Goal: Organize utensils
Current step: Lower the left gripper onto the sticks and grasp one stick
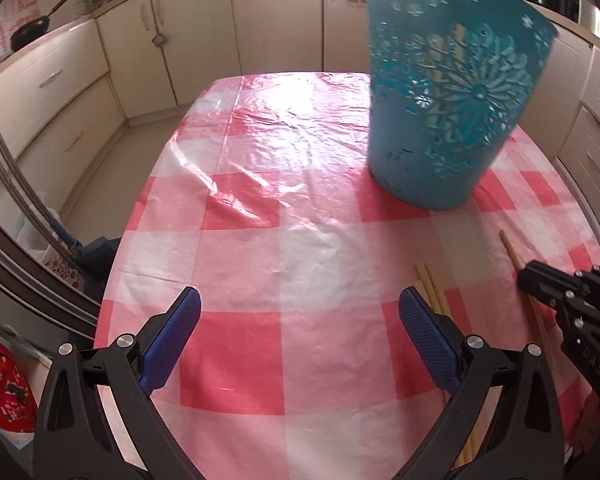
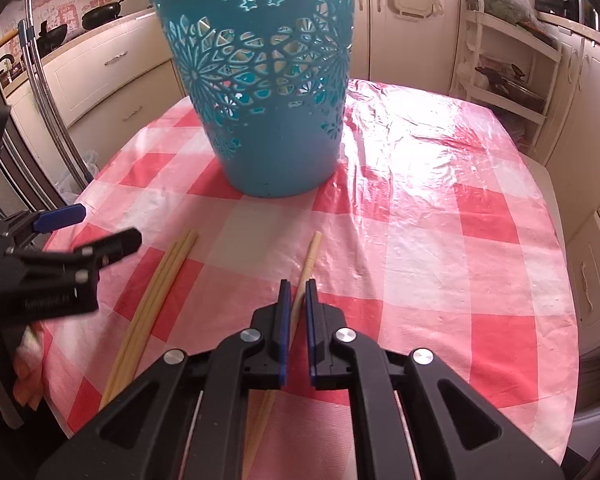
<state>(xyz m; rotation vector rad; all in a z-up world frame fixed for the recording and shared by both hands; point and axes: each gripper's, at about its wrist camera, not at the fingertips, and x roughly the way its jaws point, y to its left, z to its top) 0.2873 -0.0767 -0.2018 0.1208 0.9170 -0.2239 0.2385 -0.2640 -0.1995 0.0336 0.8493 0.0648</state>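
Note:
A teal cut-out basket [image 1: 444, 96] [image 2: 268, 88] stands upright on the pink checked tablecloth [image 1: 284, 240], with pale sticks showing through its holes. A bundle of pale yellow chopsticks [image 2: 156, 292] [image 1: 434, 288] lies on the cloth at the near side. A single wooden chopstick [image 2: 306, 268] [image 1: 514, 252] lies to its right. My right gripper [image 2: 297, 292] has its jaws nearly closed around this chopstick, which still rests on the cloth. My left gripper [image 1: 300, 300] is wide open and empty, just left of the yellow bundle; it also shows in the right wrist view [image 2: 112, 248].
The table edge [image 2: 568, 320] falls away to the right and left. Cream kitchen cabinets [image 1: 148, 52] ring the room. A white shelf rack [image 2: 508, 68] stands at the far right. A red patterned cloth [image 1: 4, 392] lies low on the left.

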